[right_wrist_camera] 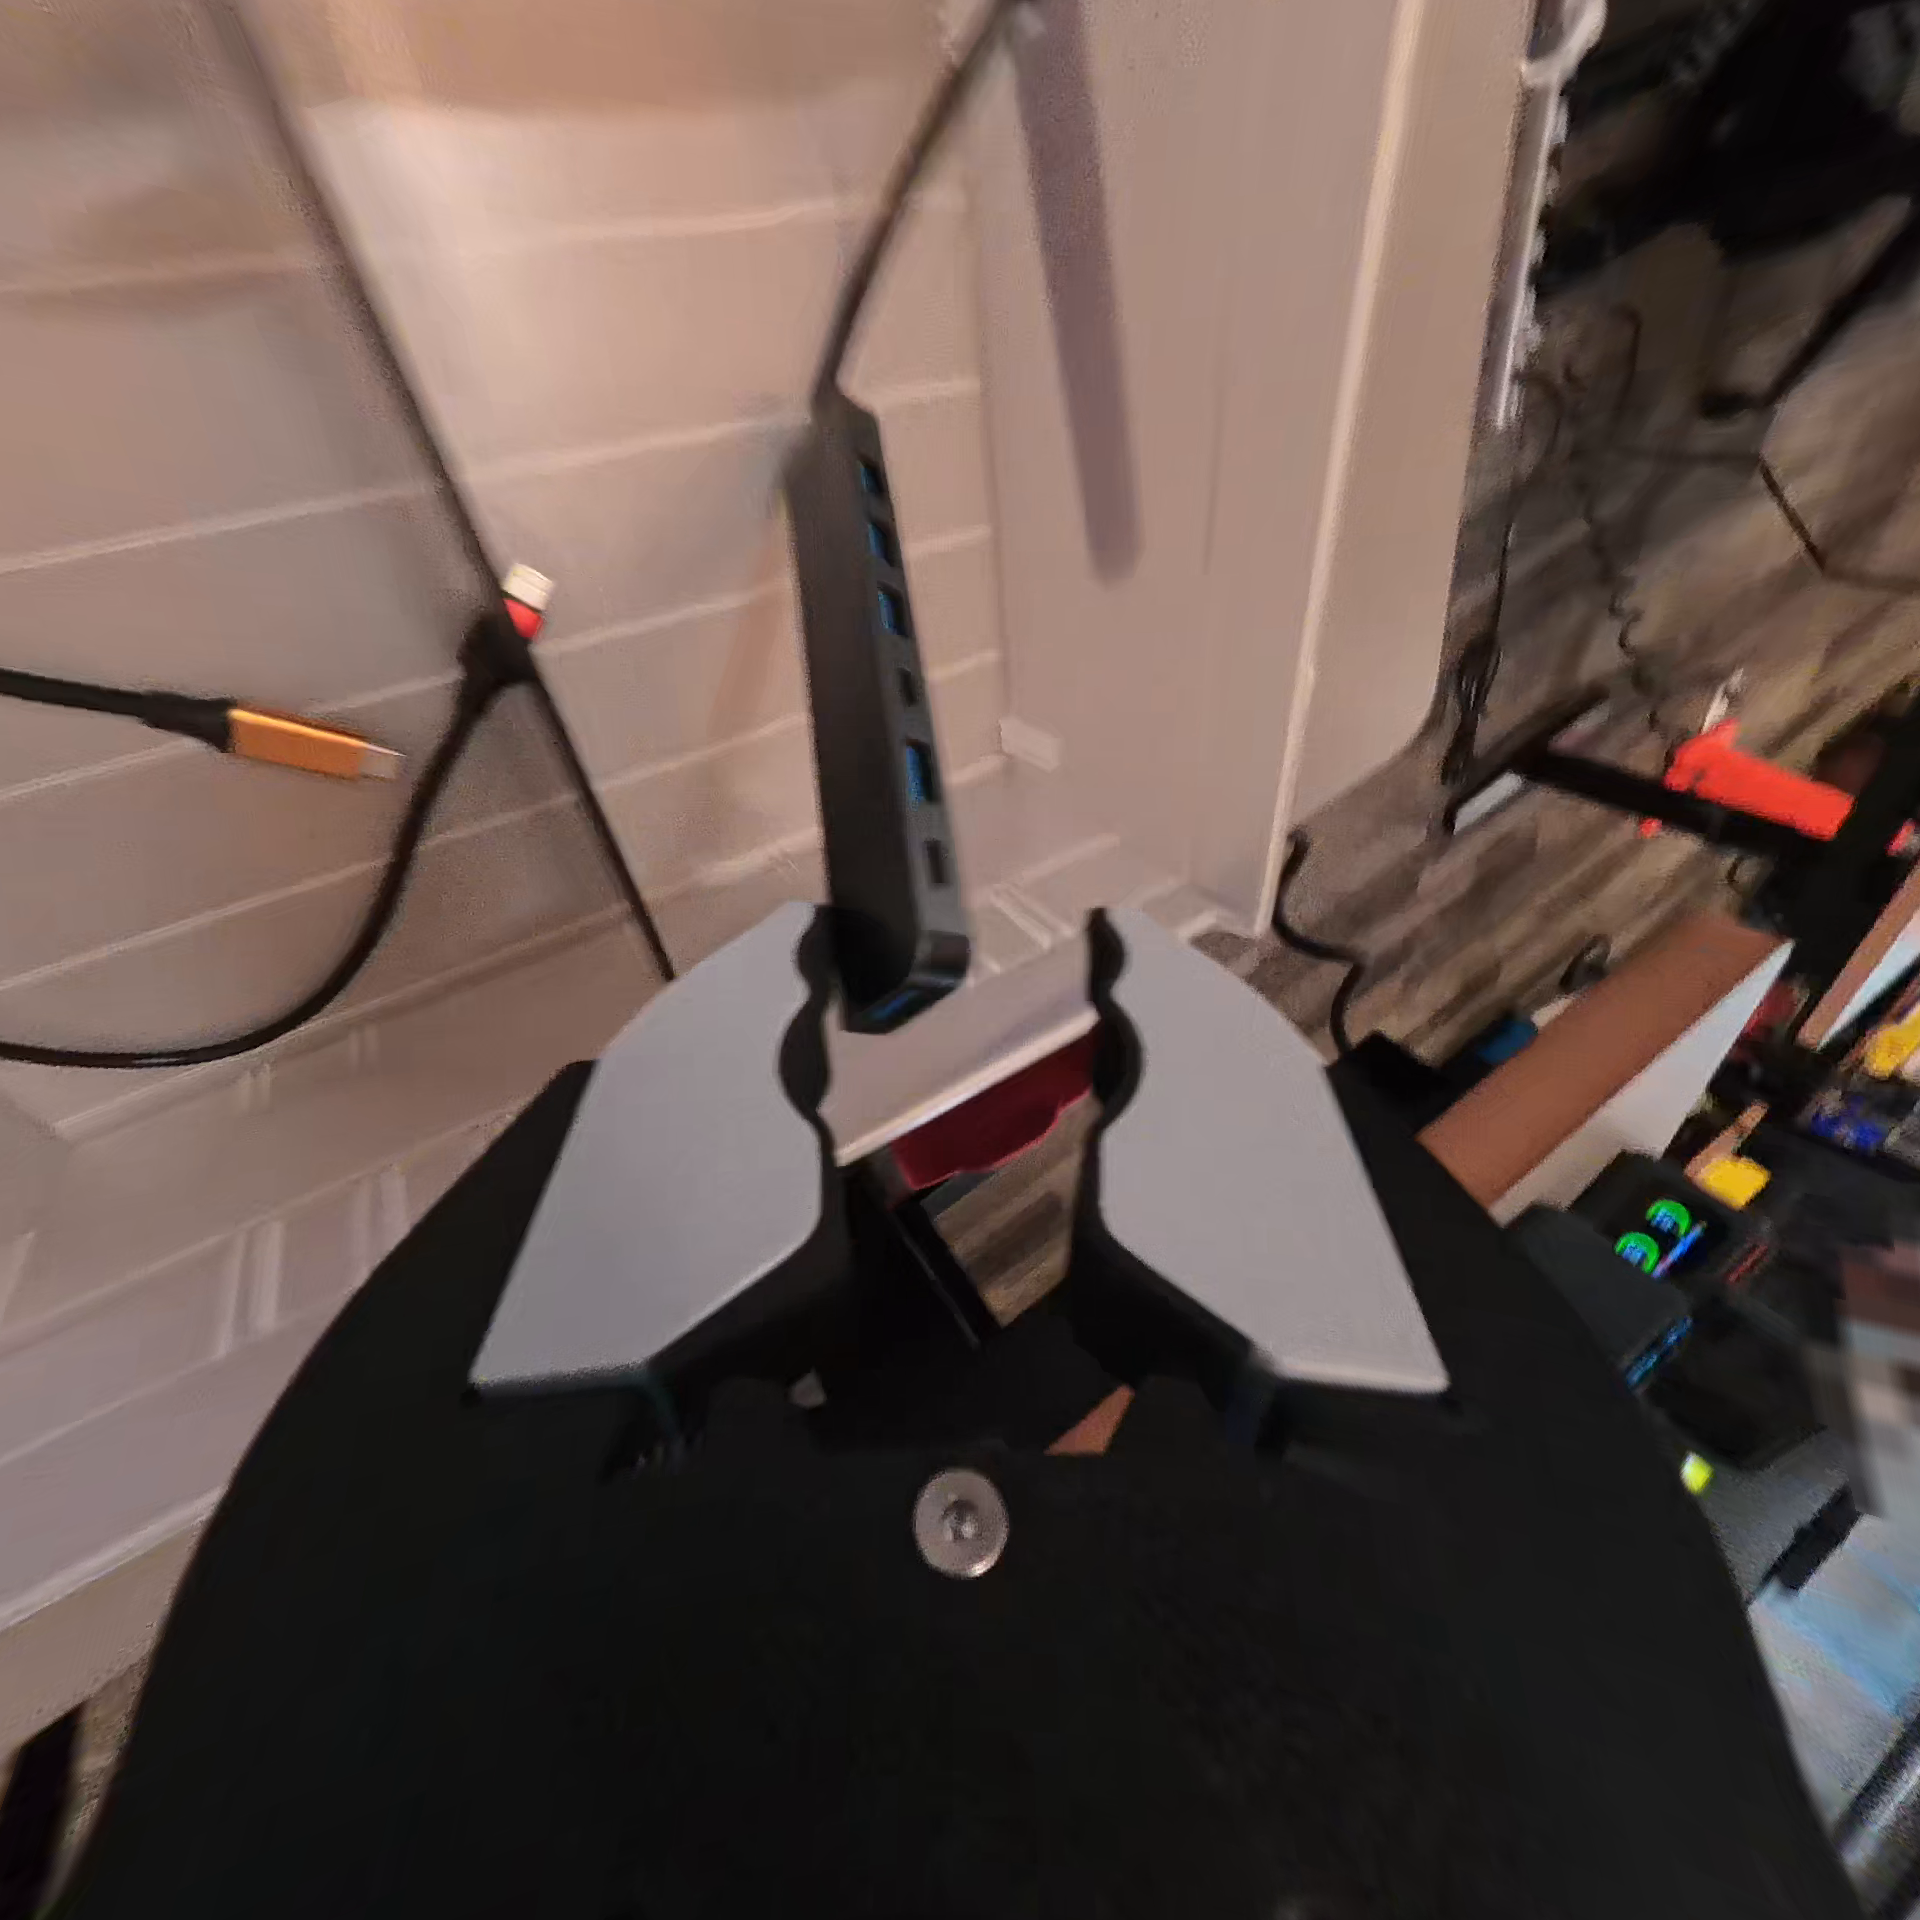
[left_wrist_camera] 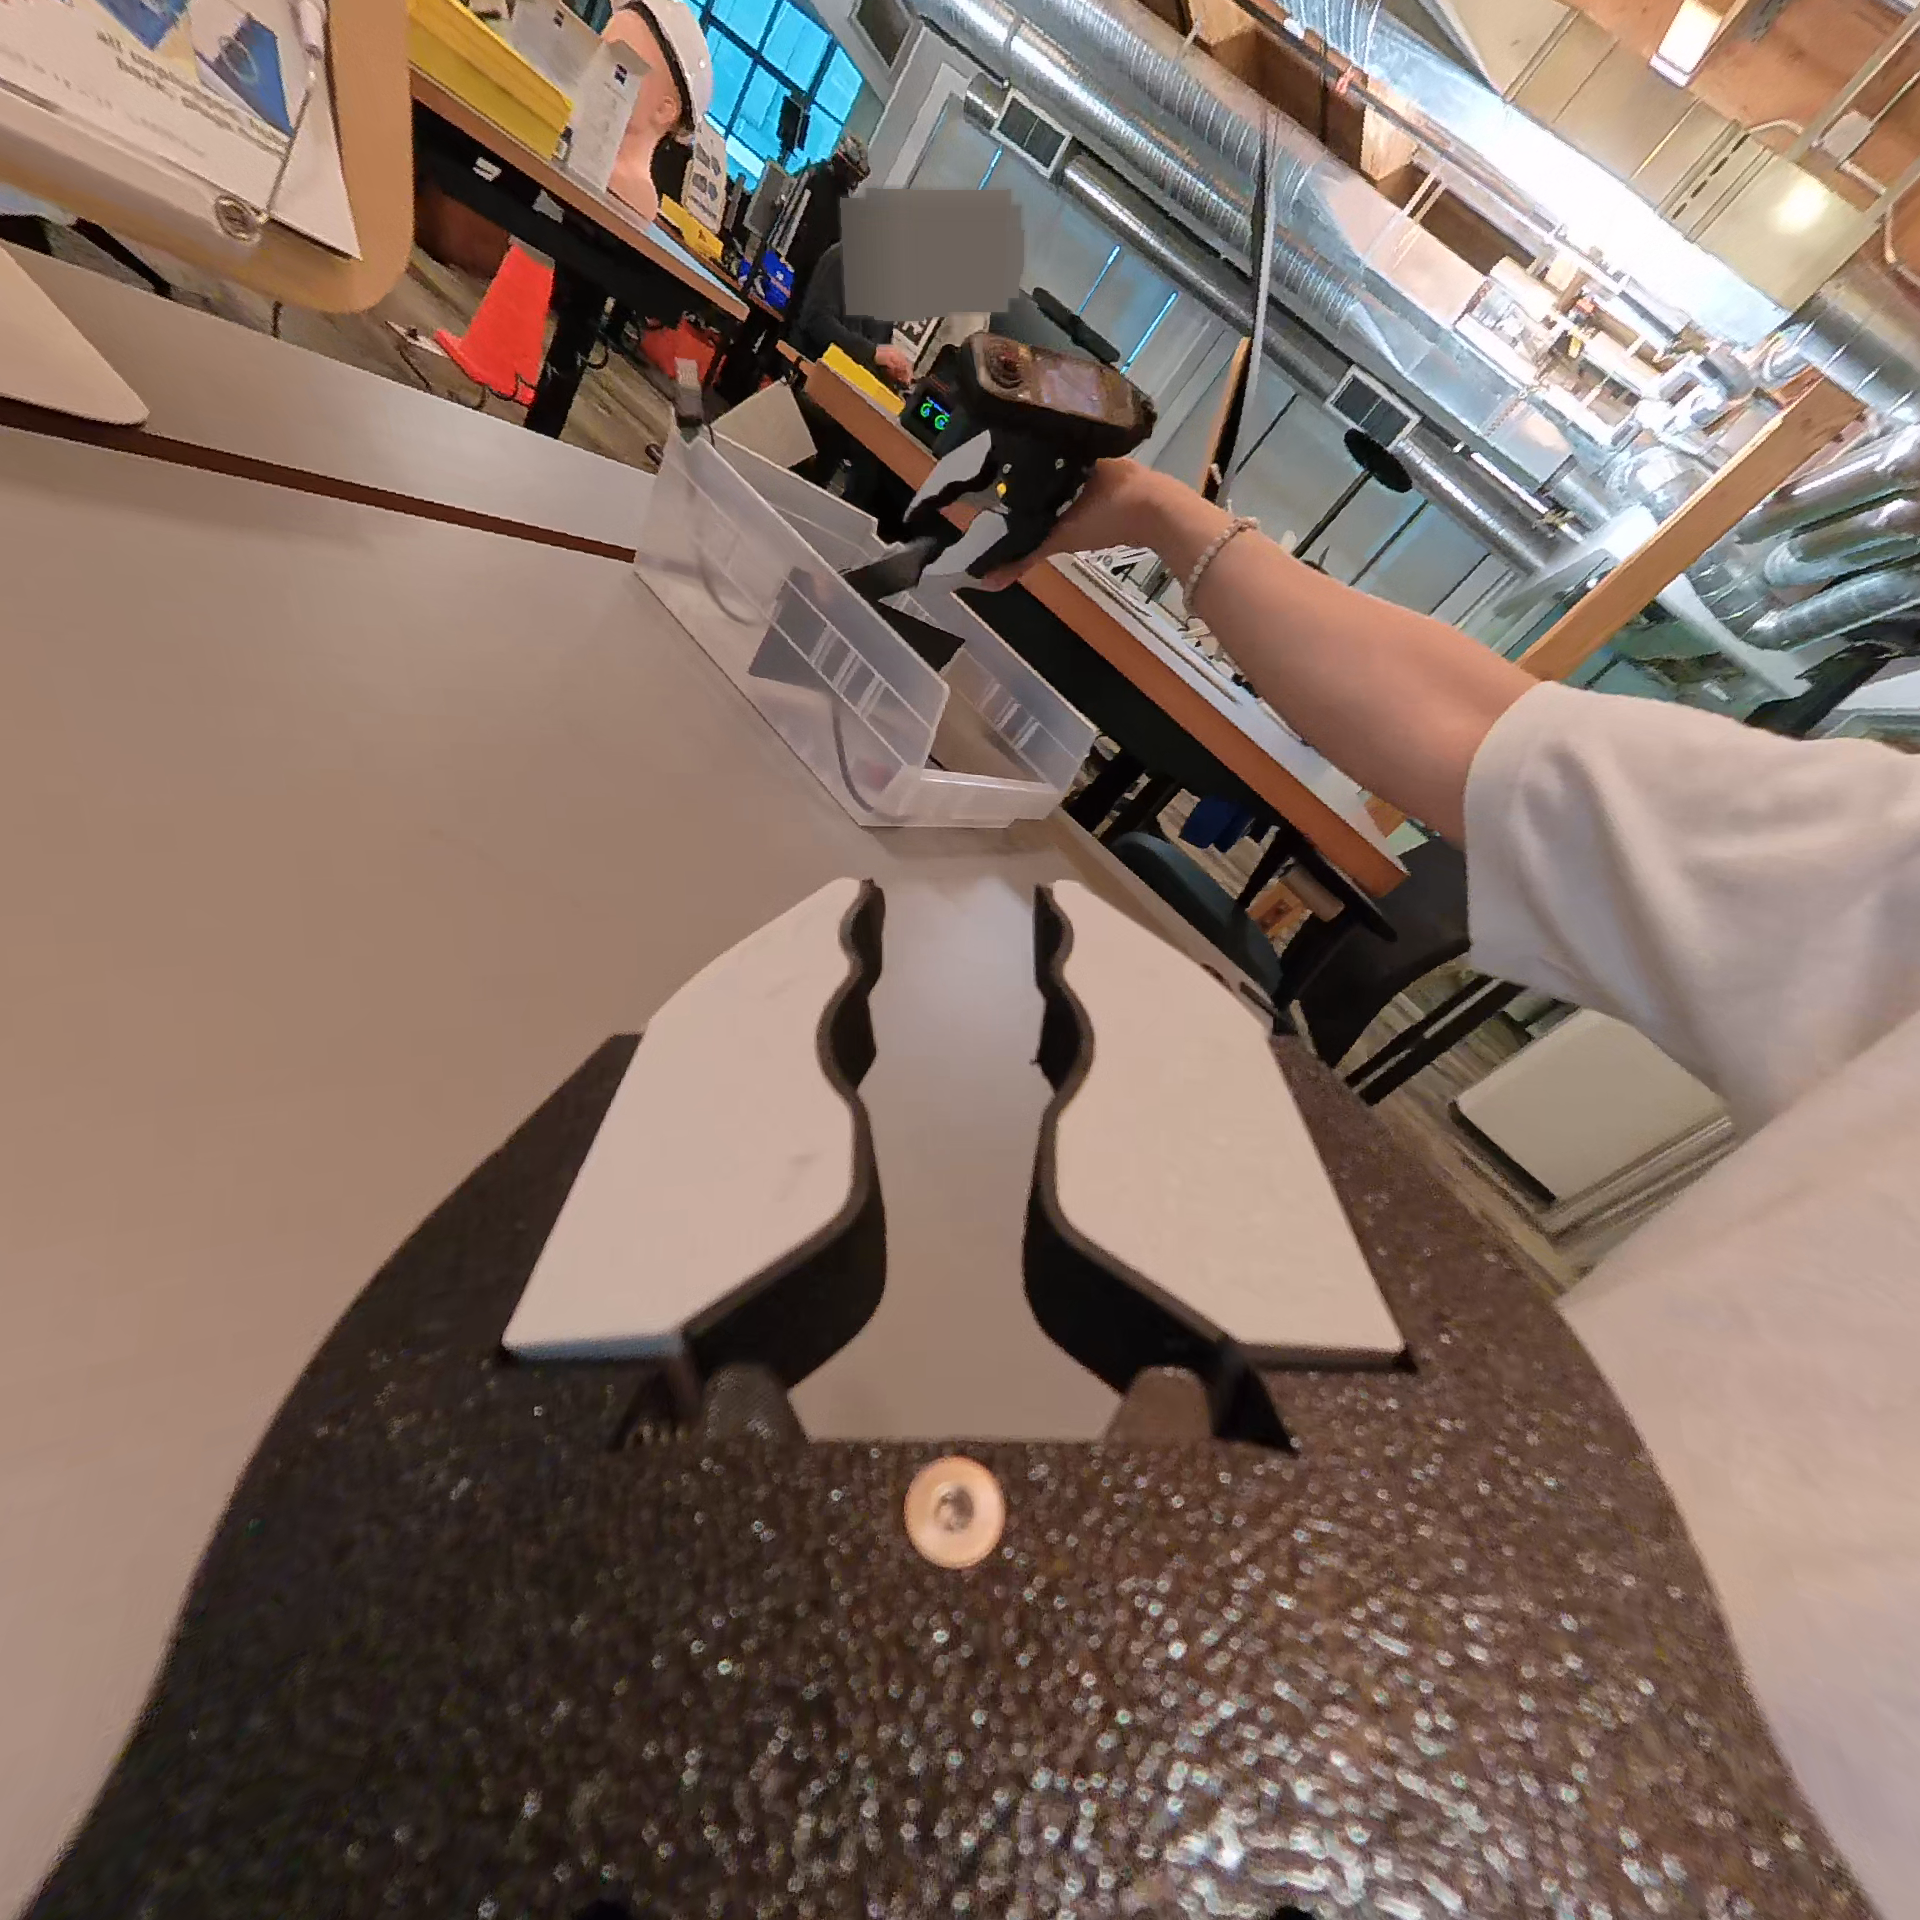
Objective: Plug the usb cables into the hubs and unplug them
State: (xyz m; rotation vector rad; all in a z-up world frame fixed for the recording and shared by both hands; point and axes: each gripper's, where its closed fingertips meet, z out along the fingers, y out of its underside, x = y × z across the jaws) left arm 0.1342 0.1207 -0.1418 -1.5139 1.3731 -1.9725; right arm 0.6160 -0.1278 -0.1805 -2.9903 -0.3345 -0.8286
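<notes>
- Far left, left gripper (left_wrist_camera: 951, 904): hangs low over the bare table (left_wrist_camera: 312, 831), jaws spread, grips nothing; sits well short of the clear bins (left_wrist_camera: 727, 582), so is the farther of the two from the work.
- Left of centre in the right wrist view: two loose cable ends, an orange-sleeved plug (right_wrist_camera: 312, 743) pointing right and a red-tipped plug (right_wrist_camera: 525, 608) just beyond it; apparently lie in the left bin, behind a wall from the hub, though blur leaves that unsure.
- Centre: black hub (right_wrist_camera: 873, 675) in the right bin, long axis running near to far, far end leaning slightly left, its own lead trailing off farther away; shows blue ports on the right-hand side.
- Right gripper (right_wrist_camera: 956, 920): reaches into that bin, jaws wide apart and clamped on nothing; touches or nearly touches the hub's near end with the left finger only.
- Judged next: needs a small shift left to centre the hub's narrow width between the fingers before closing.
</notes>
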